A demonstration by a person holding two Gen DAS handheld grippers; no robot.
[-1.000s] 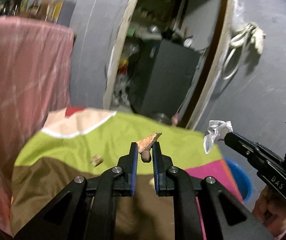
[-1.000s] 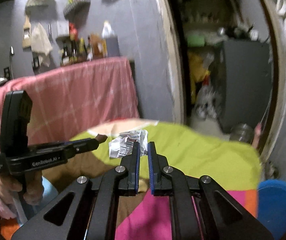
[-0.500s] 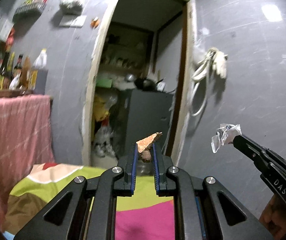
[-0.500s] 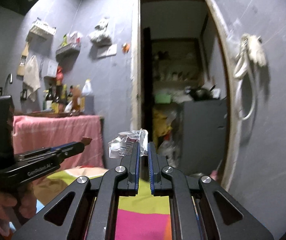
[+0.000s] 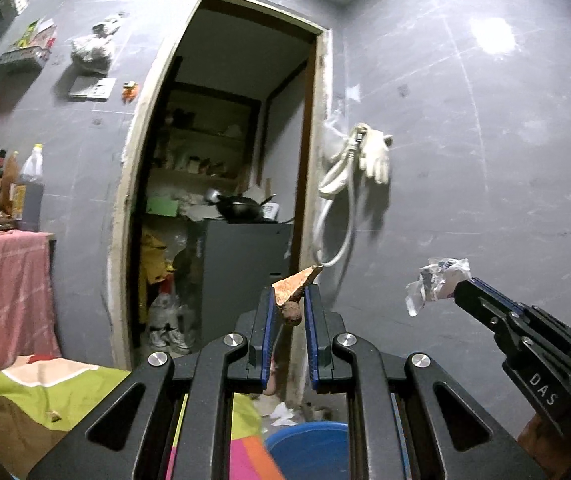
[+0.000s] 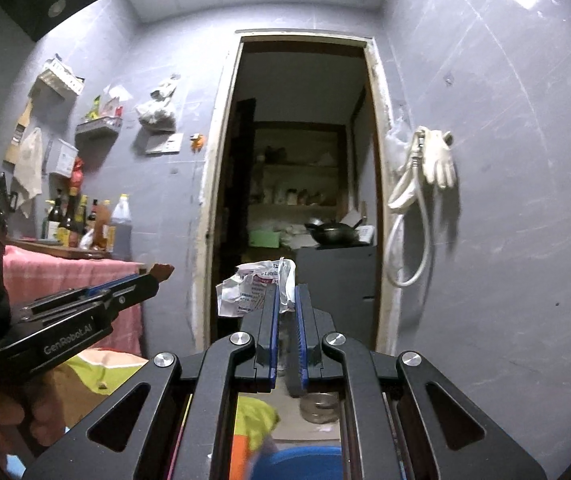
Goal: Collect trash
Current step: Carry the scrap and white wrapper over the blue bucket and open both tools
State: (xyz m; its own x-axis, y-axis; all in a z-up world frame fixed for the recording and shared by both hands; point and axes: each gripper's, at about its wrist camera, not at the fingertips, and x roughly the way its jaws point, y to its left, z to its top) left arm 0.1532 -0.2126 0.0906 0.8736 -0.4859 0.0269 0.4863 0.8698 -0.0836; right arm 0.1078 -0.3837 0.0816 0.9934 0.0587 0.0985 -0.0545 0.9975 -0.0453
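Observation:
My left gripper (image 5: 288, 300) is shut on a brown, orange-edged scrap of peel (image 5: 291, 286), held high in the air. It also shows at the left of the right wrist view (image 6: 157, 274). My right gripper (image 6: 285, 296) is shut on a crumpled white printed wrapper (image 6: 251, 286), also raised; the wrapper shows at the right of the left wrist view (image 5: 437, 280). A blue bin (image 5: 309, 448) sits on the floor below both grippers, its rim also in the right wrist view (image 6: 301, 462).
A table with a green, brown and pink cloth (image 5: 17, 404) lies low left, with a small scrap (image 5: 54, 415) on it. A pink-covered counter (image 5: 1, 280) holds bottles. An open doorway (image 5: 221, 220) is ahead. A glove and hose (image 5: 357, 184) hang on the grey wall.
Both grippers have risen and tilted upward, each still holding its trash. The table has dropped to the bottom of both views, and the blue bin now lies below them.

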